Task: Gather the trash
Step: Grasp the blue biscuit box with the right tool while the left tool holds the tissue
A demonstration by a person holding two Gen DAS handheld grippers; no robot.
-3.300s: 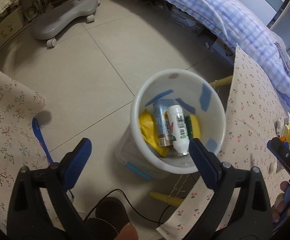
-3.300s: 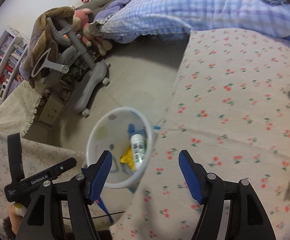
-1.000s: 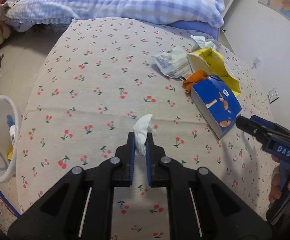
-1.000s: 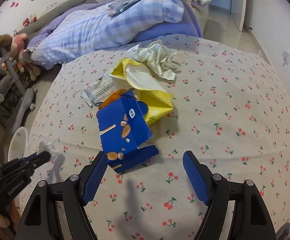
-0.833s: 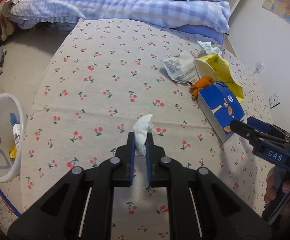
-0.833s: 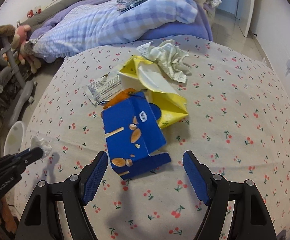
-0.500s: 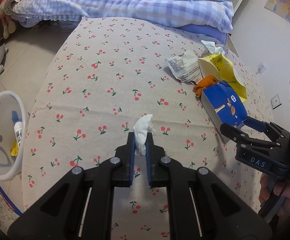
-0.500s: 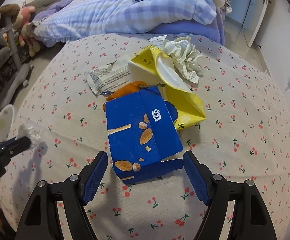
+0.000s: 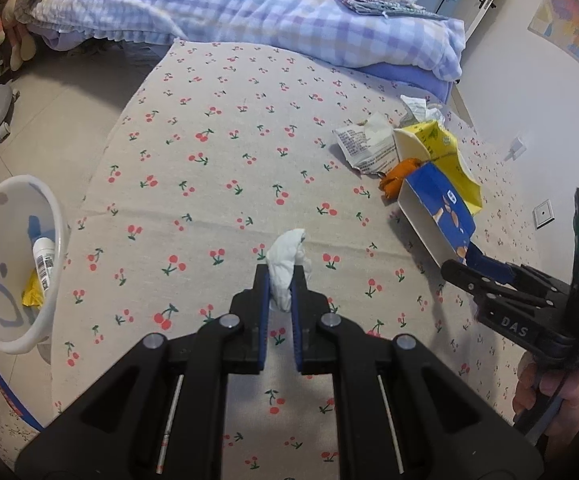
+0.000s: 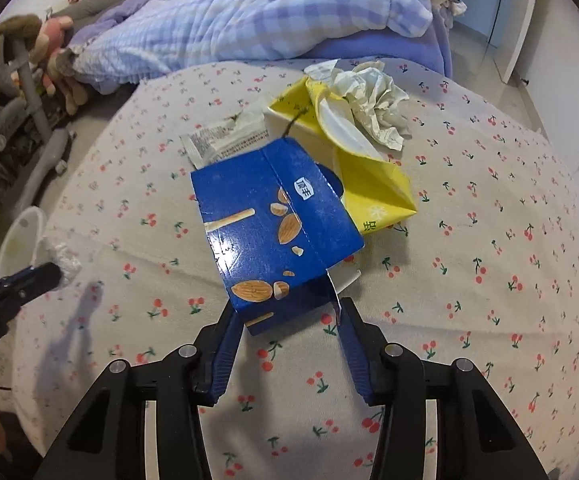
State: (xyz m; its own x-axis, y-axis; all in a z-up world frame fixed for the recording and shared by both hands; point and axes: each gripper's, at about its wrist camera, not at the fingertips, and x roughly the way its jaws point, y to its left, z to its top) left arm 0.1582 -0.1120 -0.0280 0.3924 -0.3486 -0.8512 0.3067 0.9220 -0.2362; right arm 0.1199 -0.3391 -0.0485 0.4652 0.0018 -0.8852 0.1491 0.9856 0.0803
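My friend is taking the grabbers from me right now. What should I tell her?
Left tool: shut on the white tissue wad, held above the cherry tablecloth.
Right tool: open, its blue fingers on either side of the near end of the blue almond snack box; not closed on it yet.
White bin stands on the floor off the table's left edge; a bottle and a yellow wrapper are already inside.
Left to do: drop the tissue in the bin, grip and bin the blue box, then the yellow carton, crumpled paper, printed wrapper and orange scrap.
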